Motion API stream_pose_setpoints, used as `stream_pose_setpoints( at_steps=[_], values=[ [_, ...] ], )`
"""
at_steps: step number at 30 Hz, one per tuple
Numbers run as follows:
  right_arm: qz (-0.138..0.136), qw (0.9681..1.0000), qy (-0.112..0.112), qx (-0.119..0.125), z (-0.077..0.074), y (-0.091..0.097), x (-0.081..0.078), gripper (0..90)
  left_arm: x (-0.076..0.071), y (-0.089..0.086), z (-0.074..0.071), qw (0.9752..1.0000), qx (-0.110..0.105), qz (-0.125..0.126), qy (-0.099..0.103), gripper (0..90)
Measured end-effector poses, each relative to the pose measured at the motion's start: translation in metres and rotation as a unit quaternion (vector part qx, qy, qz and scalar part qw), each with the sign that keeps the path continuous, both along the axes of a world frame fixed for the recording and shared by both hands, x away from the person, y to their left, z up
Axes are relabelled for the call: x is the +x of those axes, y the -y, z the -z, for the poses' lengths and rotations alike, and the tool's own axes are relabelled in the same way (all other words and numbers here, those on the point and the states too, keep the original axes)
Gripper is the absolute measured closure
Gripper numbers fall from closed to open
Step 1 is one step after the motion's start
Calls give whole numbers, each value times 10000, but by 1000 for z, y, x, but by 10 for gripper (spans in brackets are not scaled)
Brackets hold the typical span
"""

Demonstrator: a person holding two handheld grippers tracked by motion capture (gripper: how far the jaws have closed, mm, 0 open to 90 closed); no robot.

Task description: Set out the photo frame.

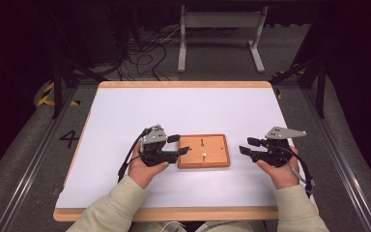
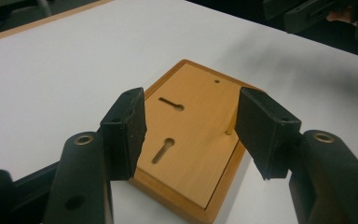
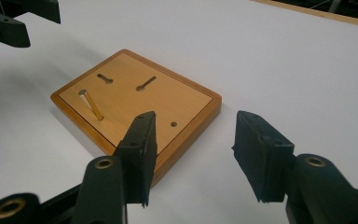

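where the high view looks down on the white table (image 1: 183, 111), a wooden board (image 1: 204, 151) lies near its front edge between the two hands. the left gripper (image 1: 181, 145) sits at the board's left edge, jaws spread, one tip over the board. the right gripper (image 1: 247, 146) hangs apart from the board's right side, jaws released.

in the left gripper view, the parted jaws frame the board (image 2: 193, 140), with two keyhole slots (image 2: 164, 149) and a small hole showing.

in the right gripper view, a brass peg (image 3: 91, 105) stands on the board (image 3: 168, 105); the jaws gape, holding nothing.
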State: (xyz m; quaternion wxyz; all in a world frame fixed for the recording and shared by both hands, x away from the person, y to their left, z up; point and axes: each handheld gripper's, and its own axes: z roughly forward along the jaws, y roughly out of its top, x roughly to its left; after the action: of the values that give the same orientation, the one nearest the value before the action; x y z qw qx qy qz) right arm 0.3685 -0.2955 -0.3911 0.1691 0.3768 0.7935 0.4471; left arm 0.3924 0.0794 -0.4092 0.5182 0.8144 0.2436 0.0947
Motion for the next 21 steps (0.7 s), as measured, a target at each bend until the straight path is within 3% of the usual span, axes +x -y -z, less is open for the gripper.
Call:
stream_pose_setpoints(
  at_steps=[12,16,21],
  values=[
    [9,10000,-85,8,2,1,1,477,5,29,4,9995,15,305,-123,394],
    [18,10000,-75,10,1,1,1,477,11,35,12,9985,-36,433,-329,398],
    [22,10000,-89,25,2,1,1,478,14,45,21,9972,32,609,-435,413]
  ],
)
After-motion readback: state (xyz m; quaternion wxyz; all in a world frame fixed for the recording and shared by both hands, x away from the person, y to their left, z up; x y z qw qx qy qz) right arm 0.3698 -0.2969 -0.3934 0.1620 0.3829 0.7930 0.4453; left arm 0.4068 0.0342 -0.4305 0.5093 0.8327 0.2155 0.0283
